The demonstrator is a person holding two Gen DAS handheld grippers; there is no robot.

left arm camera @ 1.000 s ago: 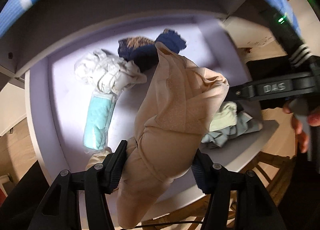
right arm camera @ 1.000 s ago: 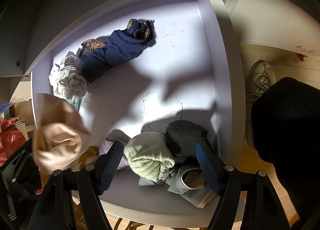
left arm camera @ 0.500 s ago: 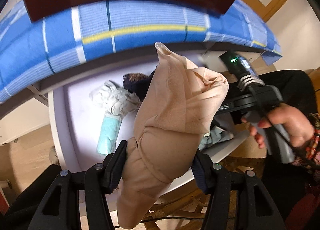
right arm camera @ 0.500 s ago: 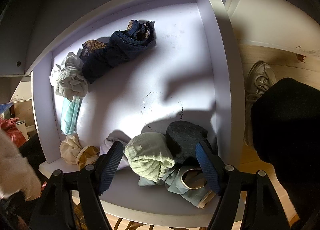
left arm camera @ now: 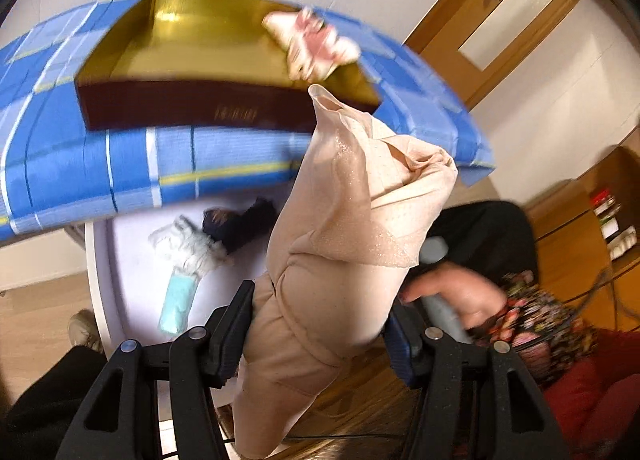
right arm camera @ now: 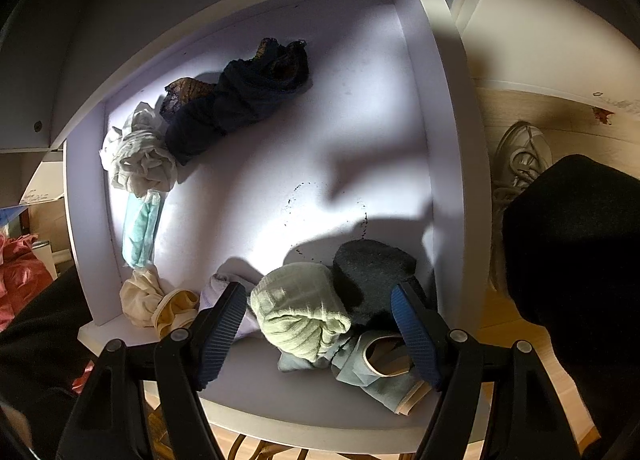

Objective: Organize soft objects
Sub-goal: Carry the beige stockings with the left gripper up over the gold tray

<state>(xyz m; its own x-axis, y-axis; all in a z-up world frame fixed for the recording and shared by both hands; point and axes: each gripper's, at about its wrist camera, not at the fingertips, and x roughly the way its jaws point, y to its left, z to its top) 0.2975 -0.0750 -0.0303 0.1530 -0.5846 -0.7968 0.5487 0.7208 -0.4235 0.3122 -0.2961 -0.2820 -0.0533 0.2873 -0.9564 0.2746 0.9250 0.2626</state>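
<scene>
- Left gripper is clamped on a bundle of beige tights, held up in the air above the open drawer, with a blue checked cloth behind it.
- A gold tray sits on that cloth, with a pink-and-white fabric piece at its far corner. It's blurry.
- Right gripper hangs spread wide over the drawer's front edge, gripping nothing; a rolled green sock and a dark sock lie between its fingers.
- In the drawer: navy lace bundle, whitish wad, teal mask, cream piece, grey-blue item.
</scene>
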